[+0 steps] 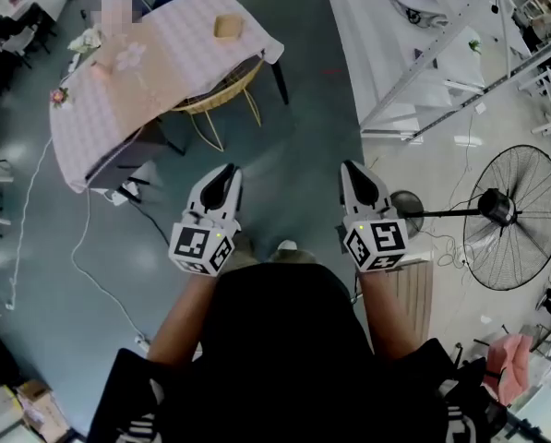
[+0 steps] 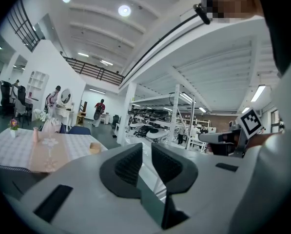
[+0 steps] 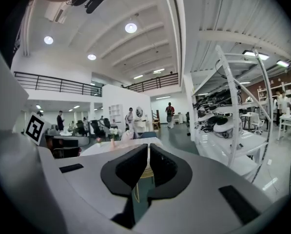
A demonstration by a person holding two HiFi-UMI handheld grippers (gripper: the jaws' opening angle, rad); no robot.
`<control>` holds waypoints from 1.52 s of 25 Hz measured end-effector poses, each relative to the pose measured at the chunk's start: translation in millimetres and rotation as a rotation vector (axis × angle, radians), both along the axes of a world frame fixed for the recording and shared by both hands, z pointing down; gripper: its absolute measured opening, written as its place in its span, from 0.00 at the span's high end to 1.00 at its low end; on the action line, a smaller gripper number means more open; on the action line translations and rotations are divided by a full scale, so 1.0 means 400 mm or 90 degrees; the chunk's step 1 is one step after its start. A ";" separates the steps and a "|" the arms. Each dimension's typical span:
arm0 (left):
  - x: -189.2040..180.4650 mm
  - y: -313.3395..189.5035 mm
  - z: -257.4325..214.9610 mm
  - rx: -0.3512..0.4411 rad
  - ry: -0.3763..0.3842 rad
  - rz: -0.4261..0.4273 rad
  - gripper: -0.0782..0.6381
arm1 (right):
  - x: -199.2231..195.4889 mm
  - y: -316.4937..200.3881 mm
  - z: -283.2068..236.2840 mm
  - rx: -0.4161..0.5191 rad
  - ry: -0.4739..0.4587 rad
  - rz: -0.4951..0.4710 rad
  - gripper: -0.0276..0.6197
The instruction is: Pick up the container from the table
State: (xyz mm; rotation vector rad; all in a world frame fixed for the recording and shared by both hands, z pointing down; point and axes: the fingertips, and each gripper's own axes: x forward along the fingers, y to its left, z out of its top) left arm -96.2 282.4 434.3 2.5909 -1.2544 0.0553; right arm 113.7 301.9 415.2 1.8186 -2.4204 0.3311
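Both grippers are out in front of the person, held about level above the grey floor [image 1: 284, 109]. The left gripper [image 1: 227, 172] has its jaws drawn in to a thin slit with nothing between them; its own view [image 2: 146, 152] shows only the room through the gap. The right gripper [image 1: 352, 169] is pressed together too, pads meeting and empty, as its own view [image 3: 148, 155] confirms.

The container [image 1: 227, 26], small and tan, sits on the table [image 1: 164, 63] well ahead of both grippers, near the table's right-hand end in the head view, on the checked cloth beside a pinkish runner [image 1: 127, 77]. From the left gripper view the container [image 2: 94, 147] shows just left of the jaws, on the near edge of the table [image 2: 13, 150]. The right gripper view catches the table [image 3: 106, 147] beyond its jaws, but the container cannot be made out there.

A yellow wire chair [image 1: 224, 95] is tucked under the table's near side. A fan [image 1: 515, 215] stands off to the right, close by the right gripper
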 end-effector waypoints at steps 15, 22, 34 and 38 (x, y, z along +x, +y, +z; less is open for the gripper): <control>0.102 -0.053 0.057 -0.033 -0.019 -0.011 0.66 | 0.111 -0.025 0.084 -0.050 -0.034 -0.032 0.76; 0.137 -0.262 0.091 -0.030 0.005 0.013 0.66 | 0.100 -0.196 0.108 -0.063 -0.022 -0.039 0.76; 0.133 -0.873 0.187 -0.086 -0.007 0.075 0.66 | 0.072 -0.711 0.088 -0.103 -0.004 -0.024 0.76; 0.084 -1.043 0.216 -0.084 -0.031 0.073 0.66 | 0.055 -0.849 0.115 -0.116 -0.008 -0.018 0.76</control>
